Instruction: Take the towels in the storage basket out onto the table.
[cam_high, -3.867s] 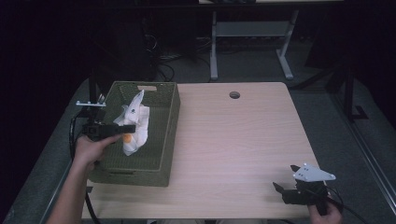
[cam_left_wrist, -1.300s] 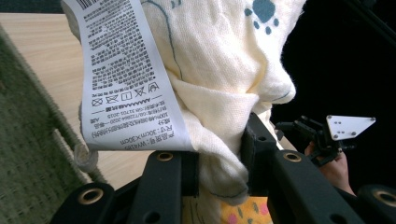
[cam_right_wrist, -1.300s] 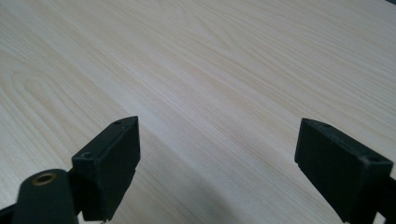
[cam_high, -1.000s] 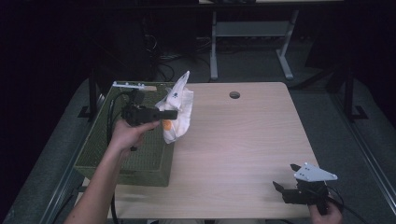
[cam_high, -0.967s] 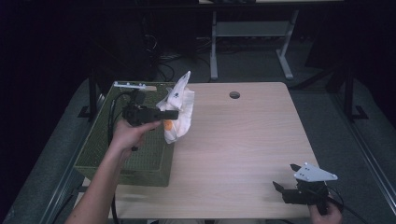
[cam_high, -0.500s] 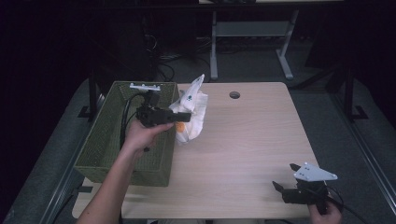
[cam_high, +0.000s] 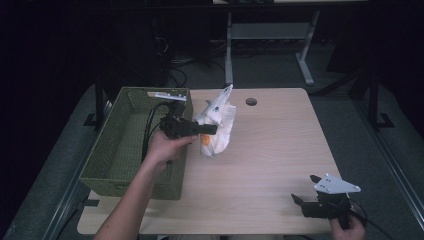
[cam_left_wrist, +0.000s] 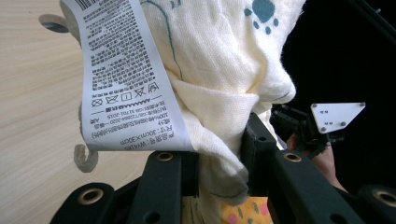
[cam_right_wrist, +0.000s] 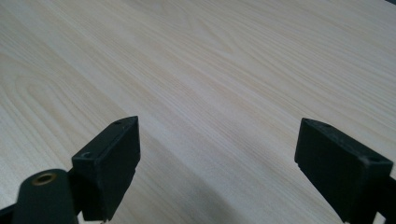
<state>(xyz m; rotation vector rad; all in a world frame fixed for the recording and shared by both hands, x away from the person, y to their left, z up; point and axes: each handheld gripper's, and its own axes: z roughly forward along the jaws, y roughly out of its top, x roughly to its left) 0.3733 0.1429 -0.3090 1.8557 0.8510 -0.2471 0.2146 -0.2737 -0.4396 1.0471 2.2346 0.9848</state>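
left gripper (cam_high: 214, 129) clamped on cream cloth (cam_high: 217, 125), green basket (cam_high: 115, 150) just beside; right gripper (cam_high: 306, 190) wide open, holding nothing.

The cream cloth (cam_left_wrist: 219, 70) carries teal paw prints and a yellow patch with orange marks, its care label (cam_left_wrist: 121, 79) is white with black print, the woven basket (cam_high: 125, 145) is olive green, and the table (cam_high: 270, 150) is pale wood-grain.

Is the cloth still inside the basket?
No, the cloth hangs clamped in the left tool over the table, beside the basket.
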